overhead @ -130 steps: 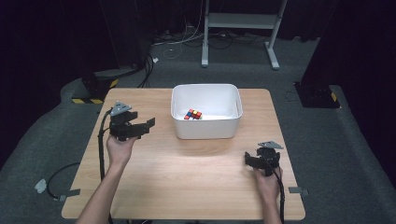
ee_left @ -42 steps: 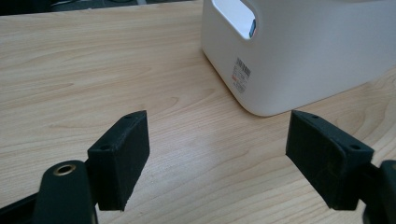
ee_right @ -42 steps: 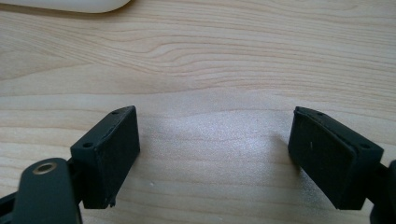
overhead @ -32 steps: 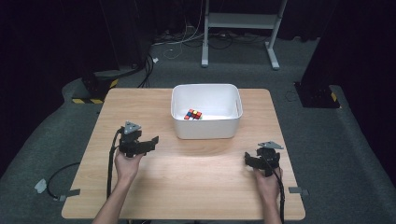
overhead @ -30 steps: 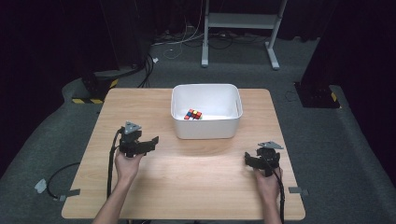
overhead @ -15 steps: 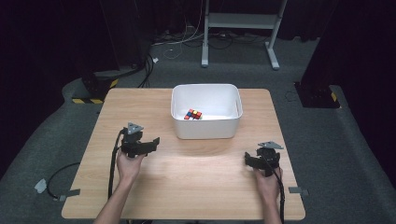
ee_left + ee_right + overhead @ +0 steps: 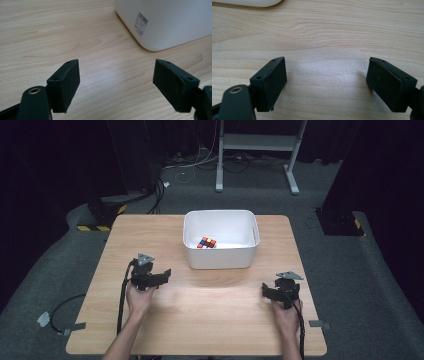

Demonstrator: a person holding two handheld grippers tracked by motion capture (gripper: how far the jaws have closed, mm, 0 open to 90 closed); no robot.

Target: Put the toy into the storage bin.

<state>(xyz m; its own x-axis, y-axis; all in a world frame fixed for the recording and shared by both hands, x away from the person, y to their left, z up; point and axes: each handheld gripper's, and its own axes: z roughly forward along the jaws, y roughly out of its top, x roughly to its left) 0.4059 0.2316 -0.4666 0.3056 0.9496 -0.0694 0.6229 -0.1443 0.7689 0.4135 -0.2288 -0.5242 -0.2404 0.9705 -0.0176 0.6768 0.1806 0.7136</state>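
A white tub (image 7: 220,261) stands at the table's far middle with a colourful puzzle cube (image 7: 206,242) lying inside it. My left gripper (image 7: 164,274) hovers over the table's left half, jaws pointing right toward the tub, open with bare wood between them. In the left gripper view (image 7: 116,85) the tub's wall with a barcode label (image 7: 141,23) rises at the upper right. My right gripper (image 7: 265,292) rests near the front right of the table, open and holding nothing; in the right gripper view (image 7: 327,83) its pads frame bare wood.
The wooden table (image 7: 200,315) sits on grey carpet. A metal stand (image 7: 260,142) and cables lie on the floor behind it. A black-and-yellow striped block (image 7: 97,227) sits off the far left corner. Cables trail from both grippers.
The left hand came back from beside the tub toward the front left and has drifted slightly right since. The right hand has stayed put.
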